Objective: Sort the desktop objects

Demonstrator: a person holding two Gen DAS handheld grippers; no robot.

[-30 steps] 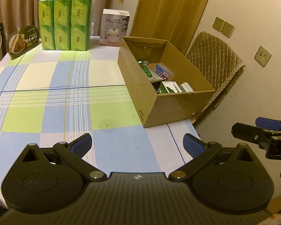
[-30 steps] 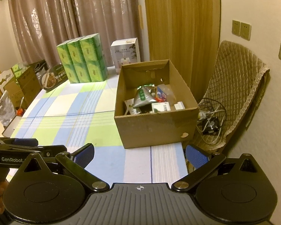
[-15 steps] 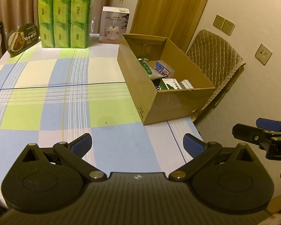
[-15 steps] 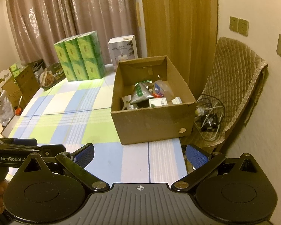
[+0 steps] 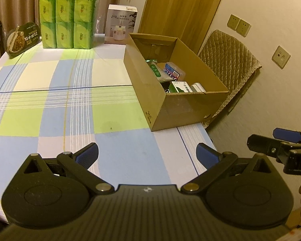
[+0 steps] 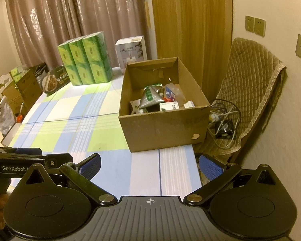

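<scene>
Both jaws wide apart, empty. Left wrist view: left gripper [image 5: 147, 156] hangs over the tablecloth [image 5: 70, 104], near side of the cardboard box [image 5: 182, 108] — small packets already inside. Right wrist view: right gripper [image 6: 149, 165] likewise. I judge the box light, stiff; grip its rim. Beyond it: green packs [image 6: 86, 60], humidifier carton [image 6: 132, 50]. Nothing blocks.
</scene>
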